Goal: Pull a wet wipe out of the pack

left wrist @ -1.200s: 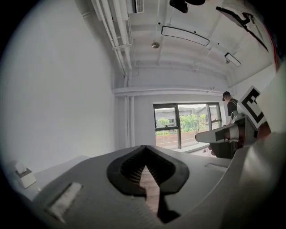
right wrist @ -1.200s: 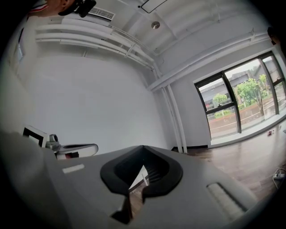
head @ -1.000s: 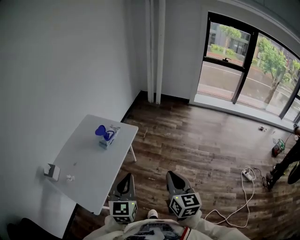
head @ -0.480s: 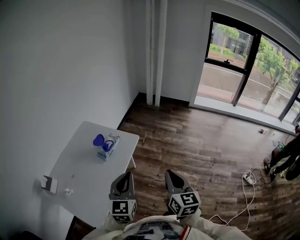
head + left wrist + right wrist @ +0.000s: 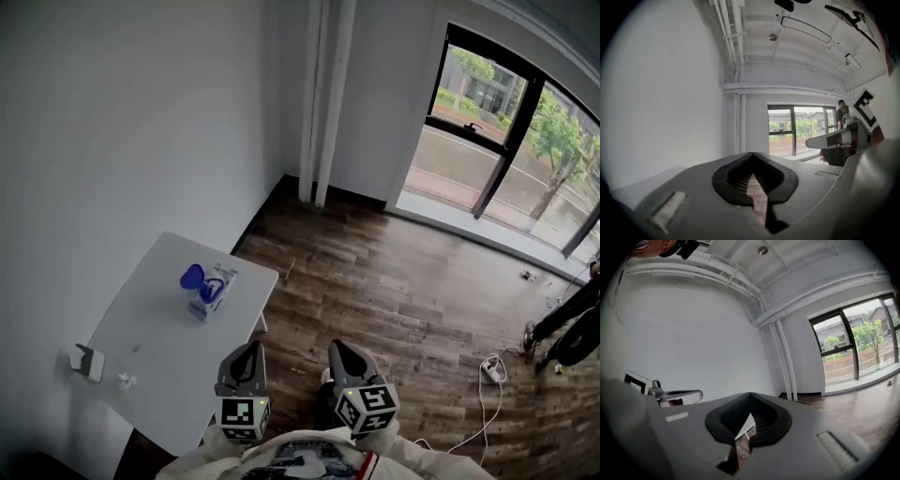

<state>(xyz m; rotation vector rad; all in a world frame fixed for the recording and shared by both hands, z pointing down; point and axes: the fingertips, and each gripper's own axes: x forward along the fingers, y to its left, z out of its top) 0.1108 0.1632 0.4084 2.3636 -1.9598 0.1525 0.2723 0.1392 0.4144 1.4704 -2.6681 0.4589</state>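
Note:
The wet wipe pack point(image 5: 212, 292), pale blue with a round dark blue lid flipped up at its left end, lies on the white table point(image 5: 159, 347) near the far right corner. My left gripper point(image 5: 245, 357) hangs shut and empty over the table's near right edge, well short of the pack. My right gripper point(image 5: 343, 357) is shut and empty too, over the wood floor to the right of the table. In the left gripper view the left gripper point(image 5: 752, 159) has its jaws together against wall and window. In the right gripper view the right gripper point(image 5: 750, 399) points at the white wall.
A small white box point(image 5: 84, 361) and a crumpled white scrap point(image 5: 124, 380) lie near the table's left edge. The white wall borders the table on the left. A white power strip point(image 5: 490, 362) with its cable lies on the floor at right, near a person point(image 5: 567, 323).
The whole view has shifted as the person stepped closer; the table and pack now sit slightly lower and nearer. Both grippers stayed shut, side by side.

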